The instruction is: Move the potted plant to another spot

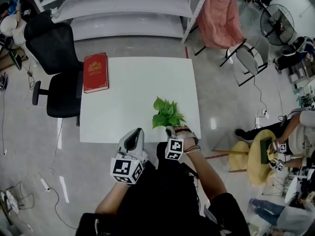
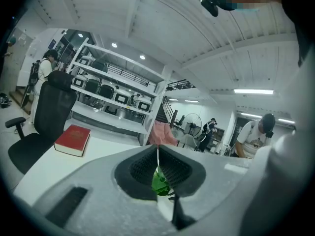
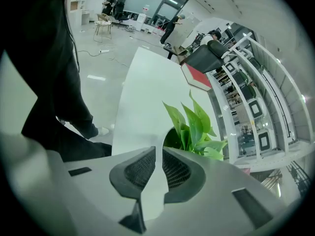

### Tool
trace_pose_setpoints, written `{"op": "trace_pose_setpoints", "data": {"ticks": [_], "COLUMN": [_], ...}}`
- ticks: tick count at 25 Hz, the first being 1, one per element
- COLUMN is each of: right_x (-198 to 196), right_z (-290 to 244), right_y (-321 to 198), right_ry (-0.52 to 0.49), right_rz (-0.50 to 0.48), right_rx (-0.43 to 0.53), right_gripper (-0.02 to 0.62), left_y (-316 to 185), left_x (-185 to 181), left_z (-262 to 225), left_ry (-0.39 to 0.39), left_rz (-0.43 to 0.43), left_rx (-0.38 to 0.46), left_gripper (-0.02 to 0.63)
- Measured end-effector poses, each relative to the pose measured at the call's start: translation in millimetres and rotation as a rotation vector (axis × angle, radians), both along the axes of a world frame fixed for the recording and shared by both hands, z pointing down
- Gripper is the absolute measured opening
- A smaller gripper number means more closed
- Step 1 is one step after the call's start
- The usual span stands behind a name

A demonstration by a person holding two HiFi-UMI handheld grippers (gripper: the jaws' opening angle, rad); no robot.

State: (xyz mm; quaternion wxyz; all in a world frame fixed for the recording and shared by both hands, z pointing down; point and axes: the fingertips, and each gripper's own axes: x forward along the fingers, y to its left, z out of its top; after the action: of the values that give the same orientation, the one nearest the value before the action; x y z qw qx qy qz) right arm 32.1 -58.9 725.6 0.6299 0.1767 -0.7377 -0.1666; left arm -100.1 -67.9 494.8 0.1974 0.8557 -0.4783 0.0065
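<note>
Potted plant at white table edge, red book, shelving

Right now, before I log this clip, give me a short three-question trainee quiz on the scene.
1. True or false: the book lies at the table's far left corner.
2. Which hand-held gripper holds the plant? A. left B. right C. neither
3. Fill in: the left hand-held gripper's jaws are ____, holding nothing.
Key: 1 true; 2 B, the right hand-held gripper; 3 together.
</note>
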Motion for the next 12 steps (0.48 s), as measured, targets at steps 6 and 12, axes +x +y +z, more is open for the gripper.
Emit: {"op": "trace_pose_setpoints", "data": {"ticks": [6,12], "right_x": [-4,-4], "right_z": [-26,-55], "right_y": [13,16], "right_ry": [-0.147,-0.366], "right_rz": [0.15,0.343], "right_rx": [0.009,0.008], "right_gripper": [0.028,0.028], "left_y": [16,25], "left_x": [-4,-9], "left_z": [2,2], "left_ry": [0.002,0.004], "left_rz": [0.029,0.014], "left_rx": [-0.008,-0.009], "left_gripper": [0.022,0.021]}}
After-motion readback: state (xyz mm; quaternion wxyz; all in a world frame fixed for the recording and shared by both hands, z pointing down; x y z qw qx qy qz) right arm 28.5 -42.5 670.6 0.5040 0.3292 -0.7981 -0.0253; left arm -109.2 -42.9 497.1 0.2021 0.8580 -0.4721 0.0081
